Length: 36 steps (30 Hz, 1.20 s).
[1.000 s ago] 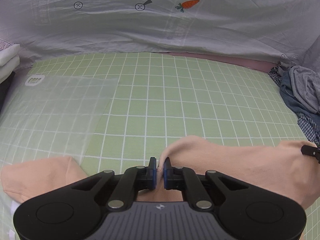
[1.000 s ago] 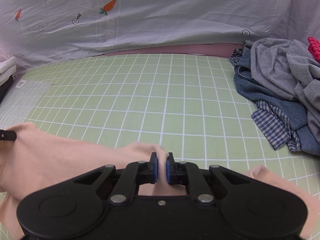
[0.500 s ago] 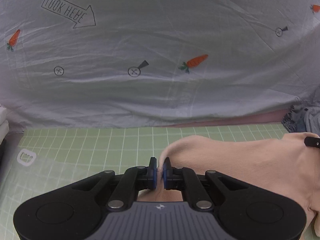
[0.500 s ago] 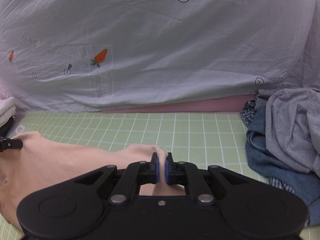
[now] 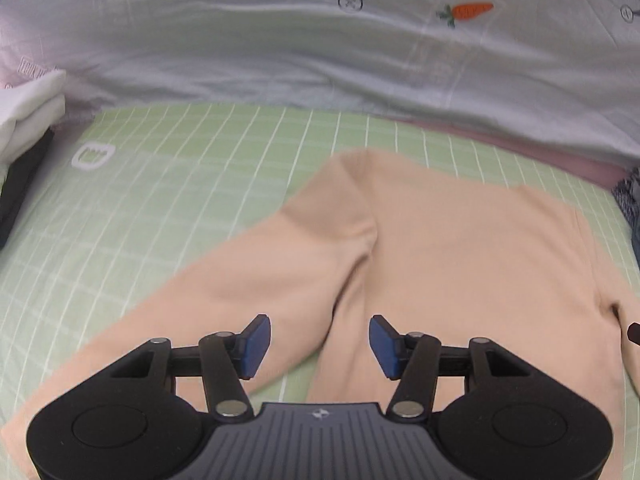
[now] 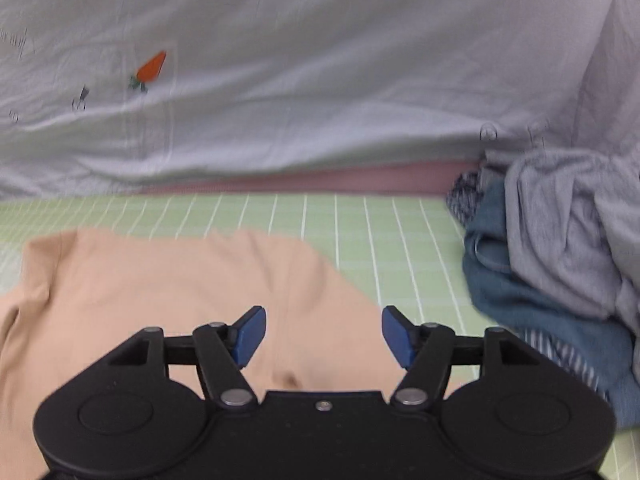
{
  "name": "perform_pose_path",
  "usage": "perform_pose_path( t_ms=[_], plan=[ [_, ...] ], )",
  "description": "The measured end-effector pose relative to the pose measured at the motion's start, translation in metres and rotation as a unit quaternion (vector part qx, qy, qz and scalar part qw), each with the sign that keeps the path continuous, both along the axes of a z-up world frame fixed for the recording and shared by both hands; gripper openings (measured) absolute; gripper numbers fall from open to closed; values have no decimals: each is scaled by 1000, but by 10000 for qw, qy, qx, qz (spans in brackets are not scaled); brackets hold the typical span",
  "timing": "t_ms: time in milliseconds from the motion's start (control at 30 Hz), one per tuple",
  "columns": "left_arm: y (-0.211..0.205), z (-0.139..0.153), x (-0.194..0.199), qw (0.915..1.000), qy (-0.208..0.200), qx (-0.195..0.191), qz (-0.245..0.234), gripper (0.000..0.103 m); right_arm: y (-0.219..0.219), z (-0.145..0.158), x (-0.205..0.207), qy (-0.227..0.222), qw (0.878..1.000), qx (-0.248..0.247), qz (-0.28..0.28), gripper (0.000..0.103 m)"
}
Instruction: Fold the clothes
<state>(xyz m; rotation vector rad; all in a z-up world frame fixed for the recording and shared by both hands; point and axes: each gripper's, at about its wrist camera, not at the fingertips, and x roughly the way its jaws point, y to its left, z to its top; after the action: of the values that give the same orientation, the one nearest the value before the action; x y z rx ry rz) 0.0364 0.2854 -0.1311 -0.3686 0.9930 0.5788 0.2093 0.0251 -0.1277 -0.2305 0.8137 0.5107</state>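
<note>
Both grippers — left gripper (image 5: 319, 342) and right gripper (image 6: 323, 337) — are opening, nothing pinched between the blue pads. A peach long-sleeved top (image 5: 460, 256) is spread flat on the green grid mat (image 5: 192, 184), filling the lower centre, presumably released for folding. Its hem and cuffs are cut off by the frame edges — motion blur softens detail.

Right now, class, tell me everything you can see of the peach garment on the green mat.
The peach garment is plain, soft-looking knit fabric with no print. It lies spread mostly flat on the green grid mat, one long sleeve angled out toward the left wrist view's lower left, with a soft crease where the sleeve joins the body. Nothing grips it: the jaws of both the left gripper and right gripper are opening above it.
</note>
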Motion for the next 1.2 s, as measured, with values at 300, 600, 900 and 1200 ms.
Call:
perform_pose_path(
  t_ms=[300, 600, 900, 1200],
  plan=[
    [-50, -34, -78, 9963, 711, -476, -18, 56, -69, -38, -85, 892, 9952, -267, -293, 64],
    [-74, -35, -99, 9977, 493, -390, -239, 6, -77, -35, -117, 869, 9960, -176, -76, 15],
    [-79, -30, -126, 9971, 527, -531, -102, 6, -90, -32, -149, 1096, 9937, -160, -161, 6],
    [-43, 1, -157, 9991, 91, -359, 200, 30, -76, -23, -174, 644, 9956, -504, -454, 56]
  ],
)
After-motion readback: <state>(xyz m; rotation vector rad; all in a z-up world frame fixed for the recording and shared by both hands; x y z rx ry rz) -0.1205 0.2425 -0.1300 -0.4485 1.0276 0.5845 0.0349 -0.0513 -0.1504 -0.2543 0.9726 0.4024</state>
